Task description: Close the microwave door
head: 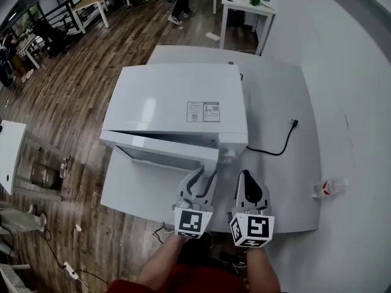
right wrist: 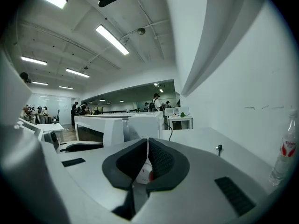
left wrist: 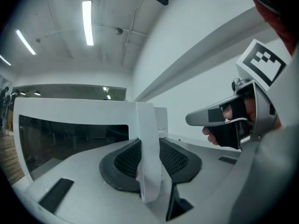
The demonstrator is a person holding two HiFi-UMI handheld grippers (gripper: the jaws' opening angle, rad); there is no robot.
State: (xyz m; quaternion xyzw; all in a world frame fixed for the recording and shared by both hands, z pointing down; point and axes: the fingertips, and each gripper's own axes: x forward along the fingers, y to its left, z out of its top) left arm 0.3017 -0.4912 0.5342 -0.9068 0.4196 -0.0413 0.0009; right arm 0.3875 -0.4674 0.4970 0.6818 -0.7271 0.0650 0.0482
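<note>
A white microwave (head: 177, 105) stands on the white table (head: 287, 188), its door (head: 160, 149) ajar toward me at the front left. My left gripper (head: 204, 176) grips the door's free edge. In the left gripper view both pads (left wrist: 127, 158) press the thin white door edge (left wrist: 148, 148), beside the dark door window (left wrist: 70, 134). My right gripper (head: 248, 177) hovers just right of it over the table, jaws shut with nothing between them. The right gripper view has the right gripper (right wrist: 147, 158) pointing level past the microwave (right wrist: 140, 124) and its door (right wrist: 93, 127).
A black power cord (head: 274, 150) with its plug (head: 294, 124) lies on the table right of the microwave. A clear plastic bottle (head: 327, 188) lies at the table's right edge by the white wall. Desks (head: 244, 5) and people stand farther back on the wooden floor.
</note>
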